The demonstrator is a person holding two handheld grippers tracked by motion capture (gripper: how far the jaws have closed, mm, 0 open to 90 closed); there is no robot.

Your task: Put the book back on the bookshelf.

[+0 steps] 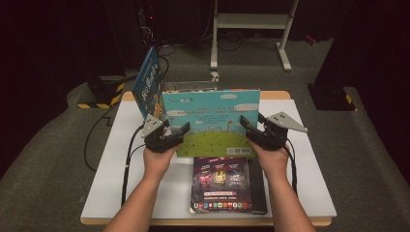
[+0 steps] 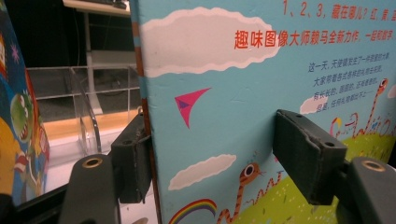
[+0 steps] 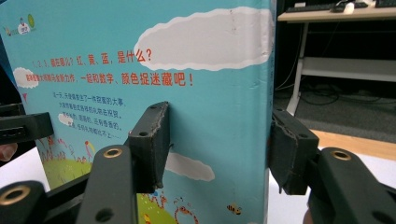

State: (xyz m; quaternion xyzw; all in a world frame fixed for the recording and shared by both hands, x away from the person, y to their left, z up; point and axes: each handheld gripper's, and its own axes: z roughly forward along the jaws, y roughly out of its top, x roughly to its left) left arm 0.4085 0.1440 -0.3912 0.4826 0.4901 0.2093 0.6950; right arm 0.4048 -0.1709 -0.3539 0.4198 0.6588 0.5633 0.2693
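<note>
**Holding the picture book upright by both side edges**

We have the blue picture book (image 1: 212,121) standing upright over the middle of the white table top (image 1: 304,179), its back cover facing us. The left gripper (image 1: 180,131) clasps its left edge: in the left gripper view one pad sits behind the spine and the other lies on the cover, jaws about half closed around the book's thickness. The right gripper (image 1: 247,124) does the same at the right edge, one pad on the cover, one behind.

To do this well, we judge that both grips should stay level and at equal height, so the book does not twist. We should keep pressure even and move both hands together; a slack pad could let the glossy cover slide.

Just near of the book a dark book (image 1: 223,186) lies flat. To the far left a second blue book (image 1: 147,82) stands tilted, and behind ours sits a clear acrylic stand (image 2: 86,116), probably where the books belong.

The table stands on grey carpet (image 1: 53,145). Beyond it, a white desk frame (image 1: 251,21) rises in a dark room, with cables trailing across the floor.
</note>
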